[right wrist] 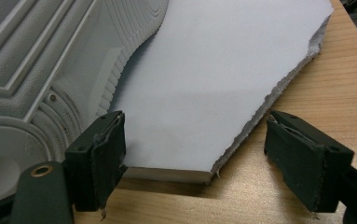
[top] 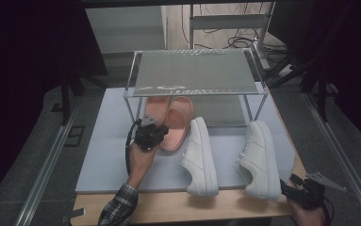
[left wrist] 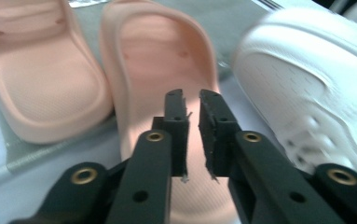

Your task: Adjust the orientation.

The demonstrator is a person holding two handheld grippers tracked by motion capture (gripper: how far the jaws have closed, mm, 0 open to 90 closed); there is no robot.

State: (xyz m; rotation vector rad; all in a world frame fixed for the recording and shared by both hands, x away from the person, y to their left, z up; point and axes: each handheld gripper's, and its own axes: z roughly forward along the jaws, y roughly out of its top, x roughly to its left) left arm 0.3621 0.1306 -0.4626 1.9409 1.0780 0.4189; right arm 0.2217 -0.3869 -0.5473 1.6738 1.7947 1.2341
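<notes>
- Slipper, the pink one nearer the sneakers, lies on the grey mat at the front of the rack, its heel toward the person; its mate lies just beside it, partly under the rack's lower shelf.
- Left gripper hovers over that slipper's heel end. In the left gripper view its jaws stand almost together, a thin gap between them, with nothing pinched; the insole shows through the gap.
- Right gripper waits at the near right corner of the table, jaws spread wide and holding nothing, beside the sole of the right sneaker.
- Left sneaker lies just right of the slipper, perhaps touching it.
- Step in hand, as I judge it: the approach to the slipper, before any grasp, probably to shelve it.
- Next move calls for parting the jaws, lowering them astride the heel rim or side wall, then closing firmly; the soft foam will give, so the bite should be deep.
- Care is needed not to nudge the neighbouring sneaker.
</notes>
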